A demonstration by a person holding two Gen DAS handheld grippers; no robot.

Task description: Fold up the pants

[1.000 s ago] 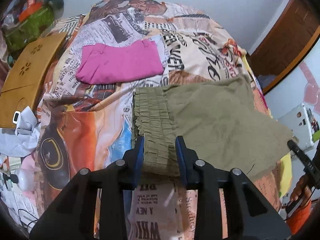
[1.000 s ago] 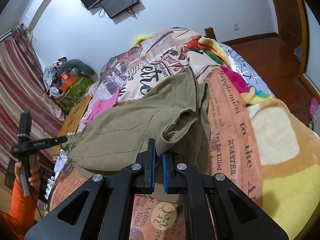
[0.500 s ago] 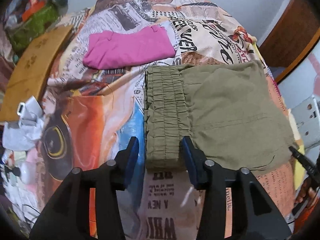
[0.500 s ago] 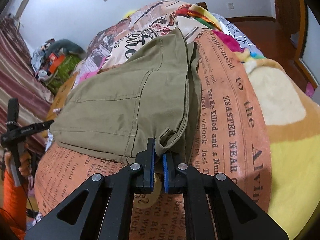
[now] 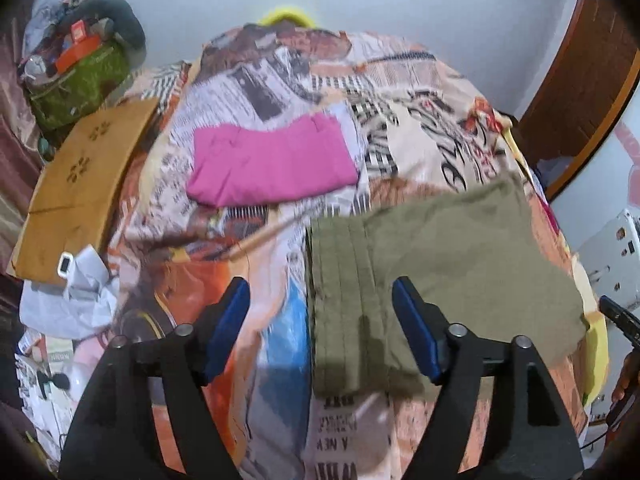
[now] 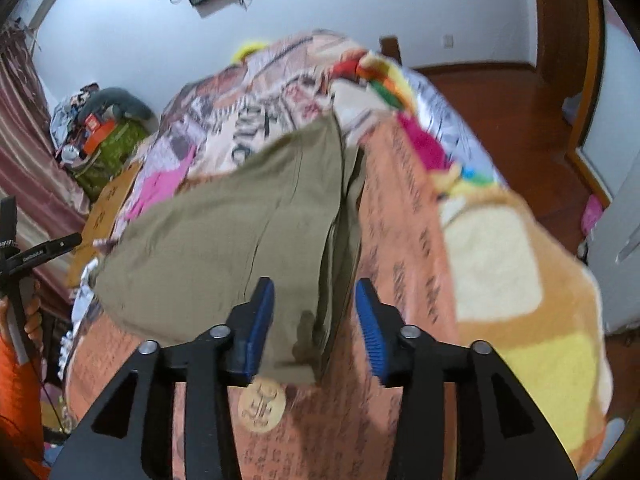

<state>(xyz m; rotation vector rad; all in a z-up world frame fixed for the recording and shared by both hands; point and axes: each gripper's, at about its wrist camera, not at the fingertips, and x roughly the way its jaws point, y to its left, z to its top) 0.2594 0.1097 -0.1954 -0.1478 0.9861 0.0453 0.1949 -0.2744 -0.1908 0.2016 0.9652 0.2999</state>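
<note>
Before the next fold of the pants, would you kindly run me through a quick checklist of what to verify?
1. Left gripper open and free of cloth: ok; its fingers stand wide apart over the waistband.
2. Right gripper open and free of cloth: ok; it holds nothing.
3. Pants lying flat on the bed: ok in the left view.
4. Leg ends aligned: not ok; in the right view one layer peeks out beside the top one.
5. Pink garment apart from the pants: ok.
6. Fine wrinkles: cannot tell; both views are blurred.
</note>
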